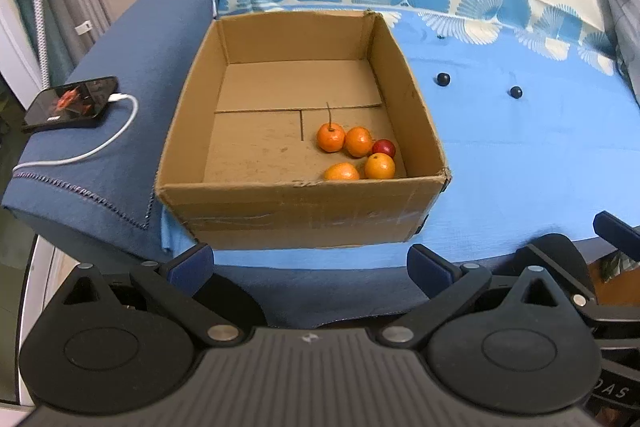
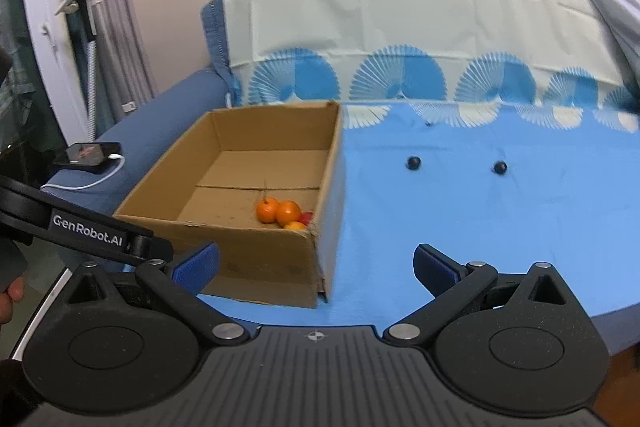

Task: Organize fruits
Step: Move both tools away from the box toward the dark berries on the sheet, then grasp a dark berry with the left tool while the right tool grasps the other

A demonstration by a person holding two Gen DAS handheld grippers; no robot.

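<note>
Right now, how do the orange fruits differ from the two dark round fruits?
The orange fruits lie inside the cardboard box, bunched in one corner; the two dark fruits lie outside on the blue cloth, apart from each other. The orange ones look larger. Both kinds are round, and neither gripper holds any.

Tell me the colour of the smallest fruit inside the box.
Red, clearest in the left wrist view.

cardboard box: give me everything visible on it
The cardboard box is plain brown corrugated card, open-topped with no top flaps showing, upright on the blue cloth, its left side against the sofa armrest. Floor flaps show seams. Four orange fruits and a red fruit cluster in its near right corner. Neither gripper touches it.
</note>
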